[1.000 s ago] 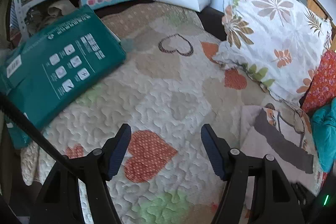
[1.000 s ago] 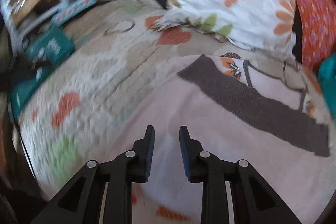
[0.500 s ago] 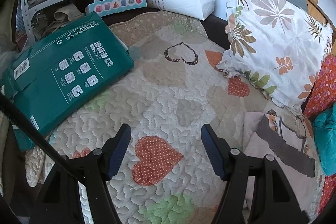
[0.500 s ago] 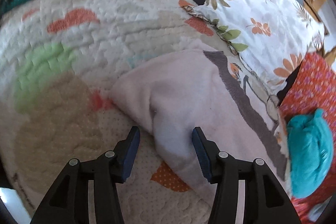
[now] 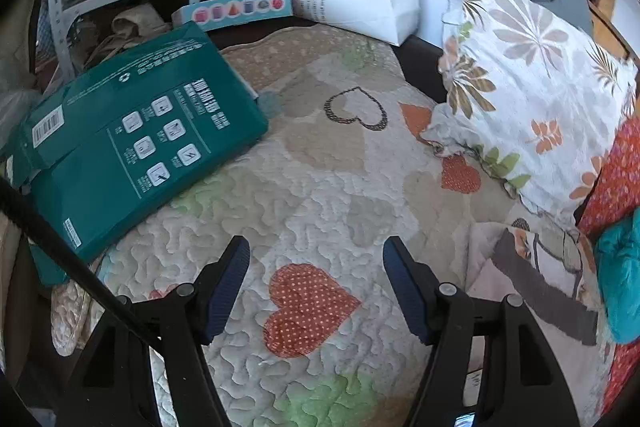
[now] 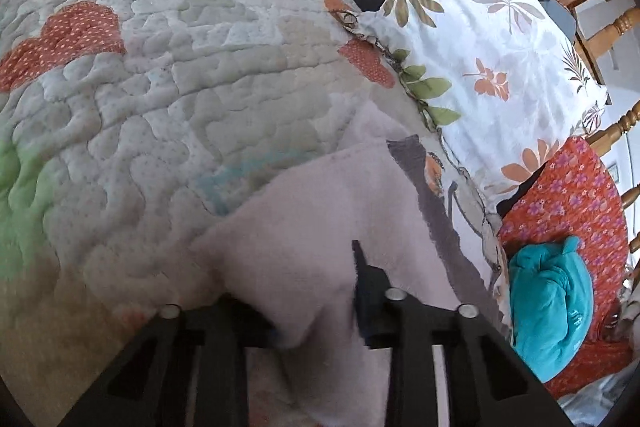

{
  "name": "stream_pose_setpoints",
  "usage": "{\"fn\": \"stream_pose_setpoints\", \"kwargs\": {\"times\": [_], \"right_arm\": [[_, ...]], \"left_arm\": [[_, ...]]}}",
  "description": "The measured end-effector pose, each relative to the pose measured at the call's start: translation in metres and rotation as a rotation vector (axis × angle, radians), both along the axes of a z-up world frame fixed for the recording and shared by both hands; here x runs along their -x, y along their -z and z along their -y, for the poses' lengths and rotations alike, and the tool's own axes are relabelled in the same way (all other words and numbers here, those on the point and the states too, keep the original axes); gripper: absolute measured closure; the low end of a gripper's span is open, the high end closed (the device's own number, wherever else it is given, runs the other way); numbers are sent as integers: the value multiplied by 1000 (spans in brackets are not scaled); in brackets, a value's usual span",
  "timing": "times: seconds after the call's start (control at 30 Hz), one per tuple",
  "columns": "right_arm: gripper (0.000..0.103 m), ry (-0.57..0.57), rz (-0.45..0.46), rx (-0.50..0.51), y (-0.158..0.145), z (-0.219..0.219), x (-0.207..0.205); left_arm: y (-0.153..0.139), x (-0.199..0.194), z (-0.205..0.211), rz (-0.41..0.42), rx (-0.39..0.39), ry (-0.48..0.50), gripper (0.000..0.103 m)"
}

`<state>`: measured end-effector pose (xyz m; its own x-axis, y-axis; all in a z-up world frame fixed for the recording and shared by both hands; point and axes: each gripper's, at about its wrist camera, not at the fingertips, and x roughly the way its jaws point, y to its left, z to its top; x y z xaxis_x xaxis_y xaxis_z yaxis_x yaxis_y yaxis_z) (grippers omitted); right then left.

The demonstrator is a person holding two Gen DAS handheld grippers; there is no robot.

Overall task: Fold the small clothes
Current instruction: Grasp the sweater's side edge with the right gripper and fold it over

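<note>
Pale pink garment (image 6: 320,211), grey band, lies rumpled on quilt (image 6: 160,87).

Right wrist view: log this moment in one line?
phase: grasping | right claw: closing on pale pink garment corner | left claw: open, empty, over quilt | fold: not yet made

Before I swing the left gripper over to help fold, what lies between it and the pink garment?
Left wrist view: only bare heart-patterned quilt lies between the left gripper and the pink garment.
</note>
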<state>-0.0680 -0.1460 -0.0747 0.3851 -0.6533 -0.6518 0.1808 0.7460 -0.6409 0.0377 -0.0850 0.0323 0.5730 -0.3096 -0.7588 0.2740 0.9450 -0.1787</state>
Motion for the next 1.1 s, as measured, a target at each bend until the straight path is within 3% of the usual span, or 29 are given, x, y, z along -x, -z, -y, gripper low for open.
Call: {"fn": "stream_pose_setpoints", "kwargs": {"times": [0.2,0.33,0.53,0.67,0.8,0.87,0.93,1.03,1.1], "right_arm": [[78,10,3,23,3,-4,0],[87,21,17,-23,-1,-2,1],[89,156,261,-349,-54,57,35],[89,269,493,-572,-105,128,100],[89,430,713,-727,-134,206,206],[89,508,755,-773,-128,234,251],[89,609,743,-793,-106,254,295],[89,698,715,-829,-76,268,332],[88,720,717,-911,-53,275,350]], "left_arm": [[4,-5,-9,-34,17,-18,35],[6,-8,-14,-49,26,-48,35],[3,-1,-8,-64,59,-81,35],[2,17,24,-86,68,-14,35],[3,43,71,-124,83,112,35],[6,58,99,-159,93,193,34],[10,77,131,-201,94,280,34],[11,105,167,-234,91,379,35],[6,125,183,-229,73,437,34]]}}
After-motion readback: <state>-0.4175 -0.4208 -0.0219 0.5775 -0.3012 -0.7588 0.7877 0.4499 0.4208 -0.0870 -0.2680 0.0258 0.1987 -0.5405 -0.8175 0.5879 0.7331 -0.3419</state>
